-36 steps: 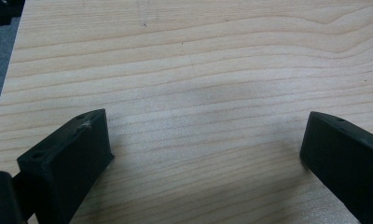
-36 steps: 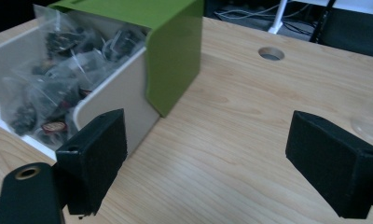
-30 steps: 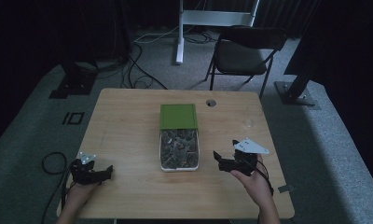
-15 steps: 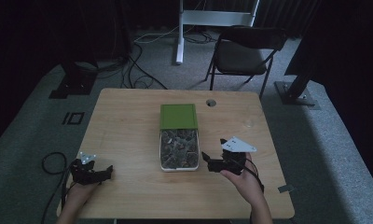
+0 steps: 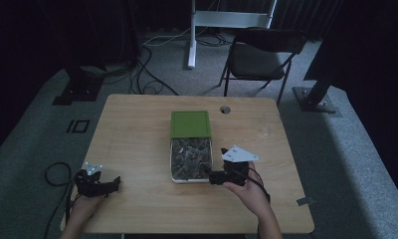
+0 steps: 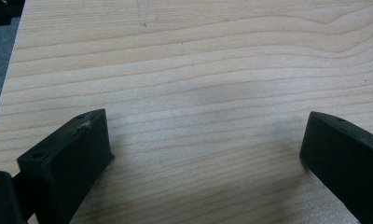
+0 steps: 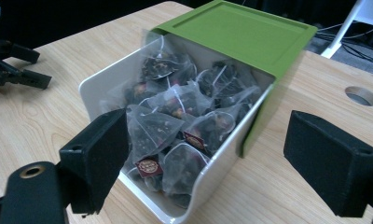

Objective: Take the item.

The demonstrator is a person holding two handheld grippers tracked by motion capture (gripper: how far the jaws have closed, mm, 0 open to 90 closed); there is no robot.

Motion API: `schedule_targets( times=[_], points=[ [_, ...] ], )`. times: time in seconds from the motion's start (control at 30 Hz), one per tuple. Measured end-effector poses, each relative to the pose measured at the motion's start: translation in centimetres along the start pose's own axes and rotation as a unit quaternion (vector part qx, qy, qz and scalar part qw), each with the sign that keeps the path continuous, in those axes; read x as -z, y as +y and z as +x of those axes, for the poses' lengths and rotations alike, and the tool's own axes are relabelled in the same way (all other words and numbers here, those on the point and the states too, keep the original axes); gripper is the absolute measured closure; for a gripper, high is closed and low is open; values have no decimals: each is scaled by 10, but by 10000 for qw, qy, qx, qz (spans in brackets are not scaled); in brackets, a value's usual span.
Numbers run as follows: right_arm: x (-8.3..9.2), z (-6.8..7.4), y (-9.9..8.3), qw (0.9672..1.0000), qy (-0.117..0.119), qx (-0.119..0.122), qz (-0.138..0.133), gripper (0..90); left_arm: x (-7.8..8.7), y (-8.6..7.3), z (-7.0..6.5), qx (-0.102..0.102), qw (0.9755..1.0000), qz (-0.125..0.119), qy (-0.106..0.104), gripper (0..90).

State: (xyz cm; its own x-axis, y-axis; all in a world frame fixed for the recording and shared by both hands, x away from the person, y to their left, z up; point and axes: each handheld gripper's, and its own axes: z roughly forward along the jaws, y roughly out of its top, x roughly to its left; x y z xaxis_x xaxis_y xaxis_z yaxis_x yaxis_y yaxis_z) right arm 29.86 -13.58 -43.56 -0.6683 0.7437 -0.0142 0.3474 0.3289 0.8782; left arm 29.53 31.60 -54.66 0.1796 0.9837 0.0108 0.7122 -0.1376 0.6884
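A white box (image 5: 173, 160) stands at the middle of the wooden table (image 5: 132, 134), its green lid (image 5: 190, 123) slid back over the far half. Several mesh tea bags (image 7: 184, 116) fill the uncovered half. My right gripper (image 5: 210, 175) is at the box's near right corner, open, with its jaws pointing at it. In the right gripper view the box wall (image 7: 105, 79) and the lid (image 7: 240, 32) lie just beyond the open right gripper (image 7: 210, 154), which holds nothing. My left gripper (image 5: 113, 183) rests open near the table's front left, and the left gripper view has it (image 6: 203, 140) over bare wood.
A round cable hole (image 5: 225, 109) is in the table behind the box. A folding chair (image 5: 259, 55) stands beyond the far edge. Cables (image 5: 55, 174) trail on the carpet at the left. The left gripper (image 7: 17, 70) appears far off in the right gripper view.
My right gripper has moved left across the table, up to the box's near right corner. The left gripper has stayed where it was.
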Motion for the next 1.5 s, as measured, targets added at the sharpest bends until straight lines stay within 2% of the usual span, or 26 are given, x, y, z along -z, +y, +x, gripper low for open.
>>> schedule_targets(
  times=[0.5, 0.63, 0.9, 1.17, 1.5],
  points=[
    [-17, 19, 4, 9995, 279, 142, -41, 143, 0, 0, 0, 0, 10000, 1, 0, 23],
    [-23, 26, 4, 9991, 352, 248, 29, 143, 0, 0, 0, 2, 10000, 0, 0, 23],
    [-34, 36, 1, 9986, 468, 252, 67, 148, 0, 0, 0, 1, 10000, 0, 0, 22],
    [-44, 38, -4, 9986, 459, 218, 140, 149, 0, 0, 0, 0, 10000, 1, 1, 22],
    [-54, 40, -11, 9991, 254, 236, 234, 238, 0, 0, 0, 0, 10000, 1, 0, 23]
  ],
)
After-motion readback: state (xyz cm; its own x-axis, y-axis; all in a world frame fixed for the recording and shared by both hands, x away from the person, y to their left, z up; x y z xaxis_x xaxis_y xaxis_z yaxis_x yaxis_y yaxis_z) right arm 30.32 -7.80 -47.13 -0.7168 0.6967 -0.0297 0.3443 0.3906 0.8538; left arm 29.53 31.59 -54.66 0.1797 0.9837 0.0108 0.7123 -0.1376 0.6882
